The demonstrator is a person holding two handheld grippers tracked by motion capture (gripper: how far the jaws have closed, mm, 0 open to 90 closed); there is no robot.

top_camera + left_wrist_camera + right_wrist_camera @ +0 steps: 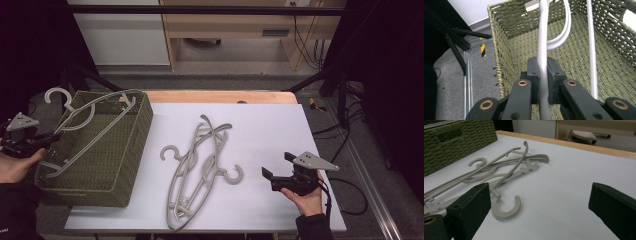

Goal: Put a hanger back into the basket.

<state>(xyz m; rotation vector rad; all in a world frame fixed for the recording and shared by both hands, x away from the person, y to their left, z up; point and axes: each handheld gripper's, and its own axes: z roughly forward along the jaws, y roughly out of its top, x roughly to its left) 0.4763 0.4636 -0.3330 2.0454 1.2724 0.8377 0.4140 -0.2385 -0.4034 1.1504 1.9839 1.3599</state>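
Observation:
A grey plastic hanger (85,125) leans across the olive woven basket (145,125) at the table's left, its hook sticking out over the far-left rim. My left gripper (30,142) is at the basket's left side, shut on that hanger. In the left gripper view the pads (543,67) clamp the hanger's bar (542,45) above the basket's floor (574,57). Several more grey hangers (200,165) lie tangled mid-table. My right gripper (277,165) is held to their right, open with nothing between its fingers. Its jaws (540,195) face the pile (506,167), with one hook (506,207) nearest.
The white table top (260,125) has a wooden strip (220,96) along its far edge. Black frame bars (320,75) and cables (345,130) run beside the table at right. A pale cabinet (120,35) stands behind.

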